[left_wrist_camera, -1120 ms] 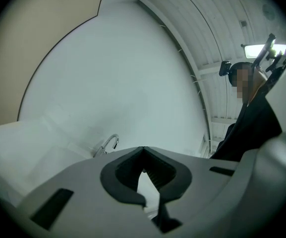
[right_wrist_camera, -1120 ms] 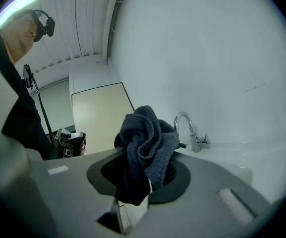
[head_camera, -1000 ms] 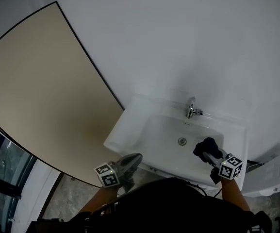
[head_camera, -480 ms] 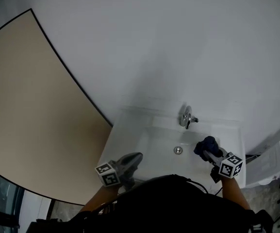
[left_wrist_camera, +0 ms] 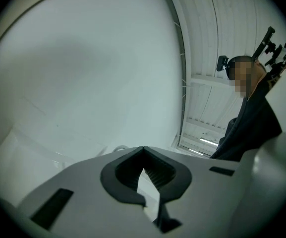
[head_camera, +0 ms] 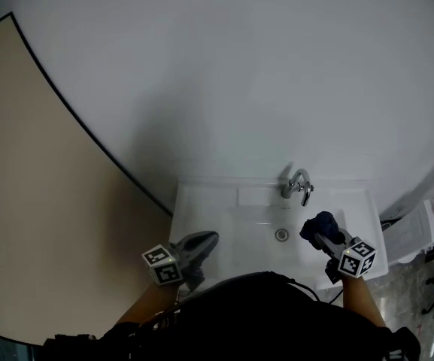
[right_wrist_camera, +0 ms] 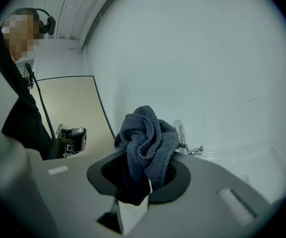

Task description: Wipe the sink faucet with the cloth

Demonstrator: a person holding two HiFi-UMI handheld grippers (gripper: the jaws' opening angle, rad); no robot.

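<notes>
Head view: cloth [head_camera: 320,222] is clamped in the right hand-held gripper [head_camera: 324,236], lower right of frame, just short of the faucet [head_camera: 298,183]; left hand-held gripper [head_camera: 201,241] is closed, empty; wiping judged not yet begun.

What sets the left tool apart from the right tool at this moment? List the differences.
1. The left tool has its jaws together on nothing; the right tool is clamped on a bunched dark blue cloth.
2. The left tool sits at the sink's front left edge; the right tool is over the basin's right side, nearer the faucet.

Shared: both are grey, carry a marker cube, and are clear of the faucet.
</notes>
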